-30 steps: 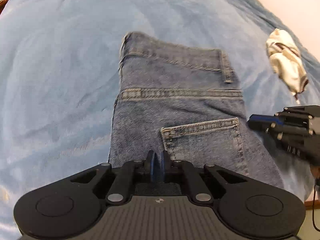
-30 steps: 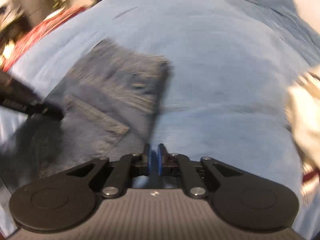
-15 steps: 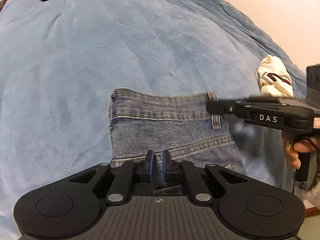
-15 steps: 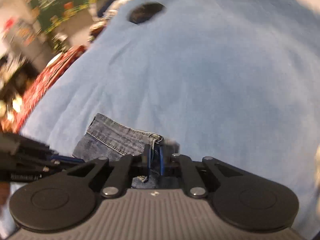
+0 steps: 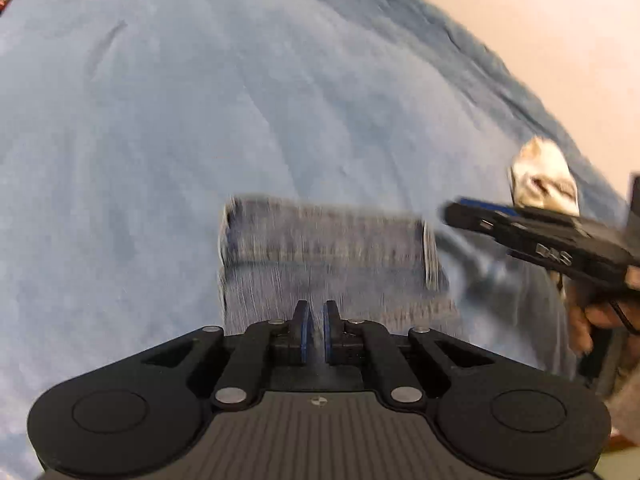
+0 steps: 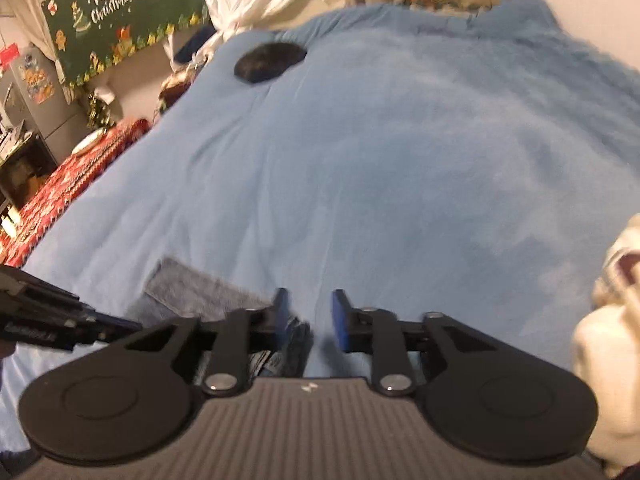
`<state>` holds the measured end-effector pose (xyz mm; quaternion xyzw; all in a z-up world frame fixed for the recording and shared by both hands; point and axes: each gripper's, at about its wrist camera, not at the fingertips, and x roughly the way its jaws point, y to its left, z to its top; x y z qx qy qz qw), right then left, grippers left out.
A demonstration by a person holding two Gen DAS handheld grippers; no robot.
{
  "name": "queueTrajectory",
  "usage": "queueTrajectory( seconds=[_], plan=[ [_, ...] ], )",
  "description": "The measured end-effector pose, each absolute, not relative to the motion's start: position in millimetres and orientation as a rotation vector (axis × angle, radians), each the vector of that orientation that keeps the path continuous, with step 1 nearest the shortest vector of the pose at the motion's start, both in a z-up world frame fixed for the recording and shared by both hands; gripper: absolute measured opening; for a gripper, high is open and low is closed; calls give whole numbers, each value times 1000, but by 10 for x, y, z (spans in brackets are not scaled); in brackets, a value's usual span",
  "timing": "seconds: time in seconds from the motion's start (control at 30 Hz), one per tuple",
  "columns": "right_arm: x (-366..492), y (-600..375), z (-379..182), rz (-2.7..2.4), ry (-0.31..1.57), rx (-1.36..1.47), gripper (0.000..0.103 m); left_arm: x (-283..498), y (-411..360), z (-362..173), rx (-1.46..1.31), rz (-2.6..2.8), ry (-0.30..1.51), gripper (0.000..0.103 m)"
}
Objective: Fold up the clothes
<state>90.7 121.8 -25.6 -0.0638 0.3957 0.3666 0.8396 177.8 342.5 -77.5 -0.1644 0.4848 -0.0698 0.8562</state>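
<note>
Folded blue jeans [image 5: 328, 248] lie flat on the light blue blanket [image 5: 200, 120], blurred by motion. My left gripper [image 5: 316, 320] hovers over their near edge, fingers close together with nothing visibly pinched. The right gripper [image 5: 452, 212] reaches in from the right, held by a hand [image 5: 580, 320], its tip just off the jeans' far right corner. In the right wrist view my right gripper [image 6: 310, 312] stands open, nothing between its blue pads. The jeans [image 6: 200, 292] lie low left of it, and the left gripper [image 6: 120, 322] pokes in from the left edge.
A crumpled white garment [image 5: 544, 180] lies on the bed to the right, also visible as a white garment [image 6: 608, 340] close by my right gripper. A black item [image 6: 270, 62] rests far up the blanket. A red-clothed table [image 6: 60, 196] stands beside the bed.
The right gripper opened and let go of the jeans' corner, then drew back to the right. The left gripper stayed over the jeans' near edge.
</note>
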Motion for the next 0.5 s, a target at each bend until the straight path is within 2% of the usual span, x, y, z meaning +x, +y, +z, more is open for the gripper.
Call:
queueTrajectory(
  seconds=[0.07, 0.17, 0.23, 0.3, 0.5],
  plan=[
    [894, 1243, -201, 789, 837, -108, 10, 1824, 3502, -769, -352, -133, 1007, 5],
    [875, 1280, -118, 810, 836, -68, 10, 1930, 3526, -904, -351, -133, 1032, 5],
    [890, 1378, -310, 805, 870, -127, 10, 1994, 3487, -1044, -329, -137, 1057, 4],
    [906, 1480, -518, 798, 906, -191, 0, 2043, 3442, -1155, -303, -144, 1071, 4],
    [1030, 1332, -645, 764, 917, -125, 0, 2221, 3474, -1276, -364, -162, 1088, 3]
  ],
)
